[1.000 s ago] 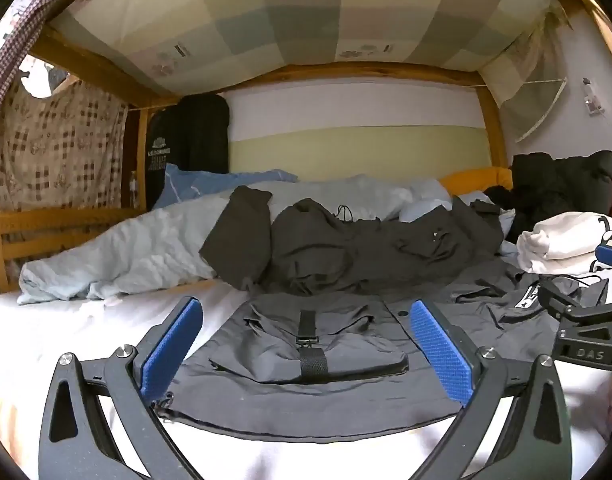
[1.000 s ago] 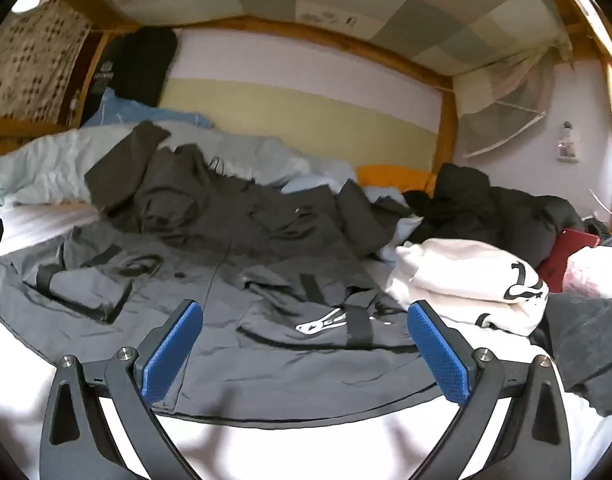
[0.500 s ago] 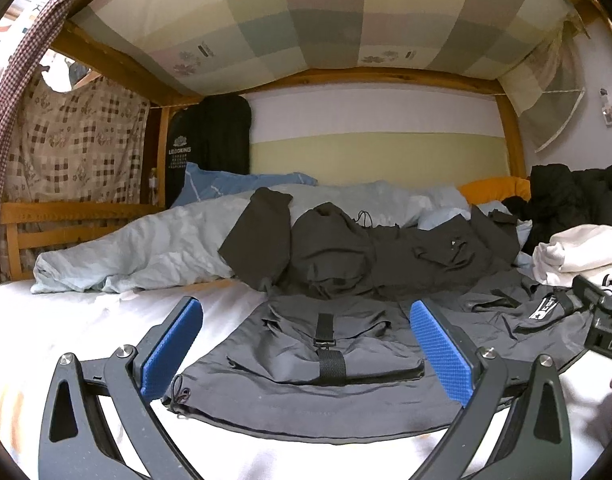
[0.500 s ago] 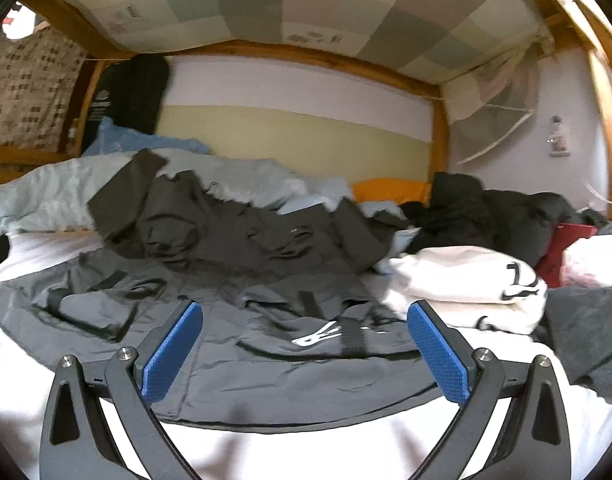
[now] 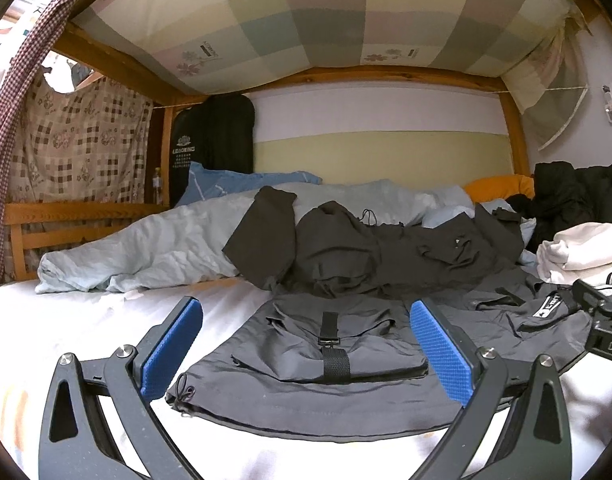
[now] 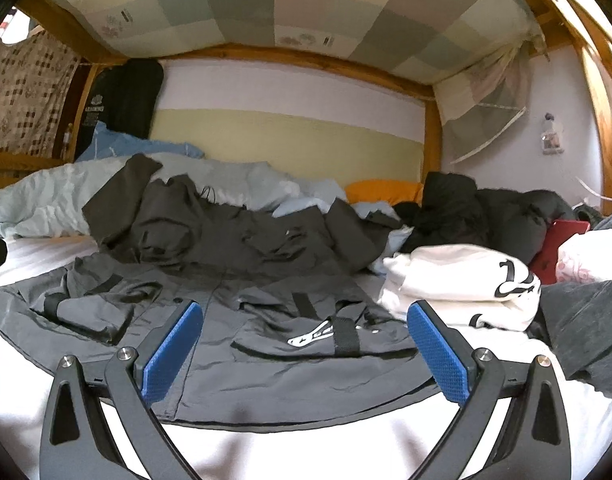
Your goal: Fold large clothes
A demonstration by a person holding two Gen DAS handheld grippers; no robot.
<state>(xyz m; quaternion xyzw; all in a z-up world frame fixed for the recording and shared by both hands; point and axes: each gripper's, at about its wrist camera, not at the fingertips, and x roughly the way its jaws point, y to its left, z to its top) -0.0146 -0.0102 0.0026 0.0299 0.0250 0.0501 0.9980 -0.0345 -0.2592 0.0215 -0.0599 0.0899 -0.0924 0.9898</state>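
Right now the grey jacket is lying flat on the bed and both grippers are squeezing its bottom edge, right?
Not quite. The grey jacket does lie flat on the bed, but the left gripper and right gripper are both open, holding nothing. Both wrist views show it.

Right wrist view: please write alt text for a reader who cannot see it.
An open right gripper with blue pads hovers over the hem of a grey jacket spread flat on a white bed sheet. Behind it lie a dark jacket and a pale blue duvet; a folded white garment sits to the right.
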